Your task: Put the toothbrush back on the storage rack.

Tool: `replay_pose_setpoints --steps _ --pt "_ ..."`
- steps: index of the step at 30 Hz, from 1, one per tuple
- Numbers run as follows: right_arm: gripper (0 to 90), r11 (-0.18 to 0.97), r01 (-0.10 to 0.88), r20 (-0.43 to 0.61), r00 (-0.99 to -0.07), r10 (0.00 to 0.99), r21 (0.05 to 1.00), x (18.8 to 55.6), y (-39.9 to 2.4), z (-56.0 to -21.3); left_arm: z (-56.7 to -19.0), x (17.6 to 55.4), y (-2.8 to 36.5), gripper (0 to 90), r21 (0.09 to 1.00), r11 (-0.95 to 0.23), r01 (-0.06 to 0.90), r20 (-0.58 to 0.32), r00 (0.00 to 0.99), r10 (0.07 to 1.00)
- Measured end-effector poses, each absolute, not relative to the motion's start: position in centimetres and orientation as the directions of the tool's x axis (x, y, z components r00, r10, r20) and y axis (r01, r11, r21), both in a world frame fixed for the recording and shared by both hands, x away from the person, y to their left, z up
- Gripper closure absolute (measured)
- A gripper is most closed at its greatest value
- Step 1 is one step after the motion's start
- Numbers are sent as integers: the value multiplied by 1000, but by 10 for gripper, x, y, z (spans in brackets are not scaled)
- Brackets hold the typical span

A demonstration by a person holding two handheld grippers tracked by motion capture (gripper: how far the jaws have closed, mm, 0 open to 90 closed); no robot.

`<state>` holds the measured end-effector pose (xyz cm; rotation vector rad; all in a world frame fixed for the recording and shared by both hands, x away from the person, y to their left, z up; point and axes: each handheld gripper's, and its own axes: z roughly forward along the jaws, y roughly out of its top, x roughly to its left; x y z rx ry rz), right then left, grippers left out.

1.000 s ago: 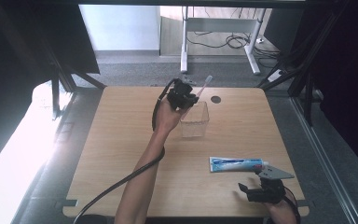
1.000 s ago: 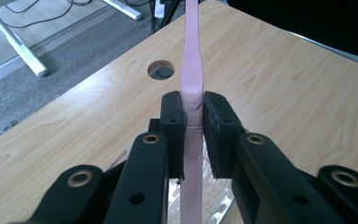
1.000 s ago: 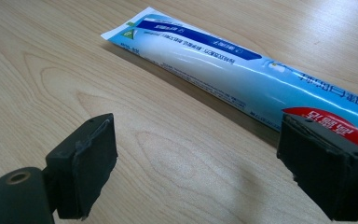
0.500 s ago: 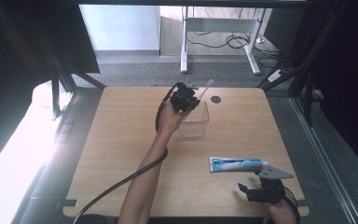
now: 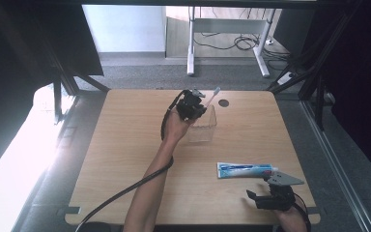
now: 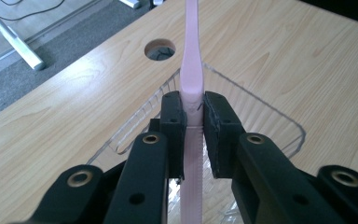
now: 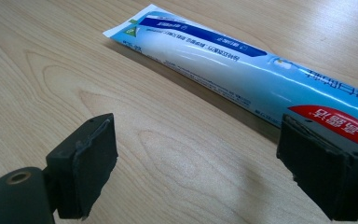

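Toothbrush (image 6: pixel 192 74) sits clamped between the left gripper's (image 6: pixel 193 114) two black pads, handle running straight up the middle of the left gripper view and out past the top edge. Jaws pinch it on the wider part of the handle; the ribbed lower section drops down between the jaws toward the bottom of the frame. In the high view the toothbrush (image 5: pixel 213 94) pokes up and right out of the left gripper (image 5: pixel 192 105), upper centre of the frame, bristle end topmost.

Clear plastic box (image 6: pixel 279 121) lies directly under the jaws, ribbed walls, open top. Lower handle end is over or in it; can't tell if it touches the bottom. Nothing else visible inside.

Toothbrush is pale pink, slim, narrowing above the grip.

Right gripper (image 7: pixel 196 163) has jaws spread wide, nothing between them, low over the table (image 7: pixel 51 56). Toothpaste tube (image 7: pixel 242 70), blue and white with a red patch, lies just beyond, upper right of that view.
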<state>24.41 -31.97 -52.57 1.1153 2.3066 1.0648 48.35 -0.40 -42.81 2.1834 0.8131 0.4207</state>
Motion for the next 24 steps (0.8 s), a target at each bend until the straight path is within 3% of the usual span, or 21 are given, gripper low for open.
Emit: replay_pose_setpoints --steps 24 --pt "128 405 510 1 -623 782 758 244 -320 -526 -453 482 -18 788 687 -597 414 89 768 635"
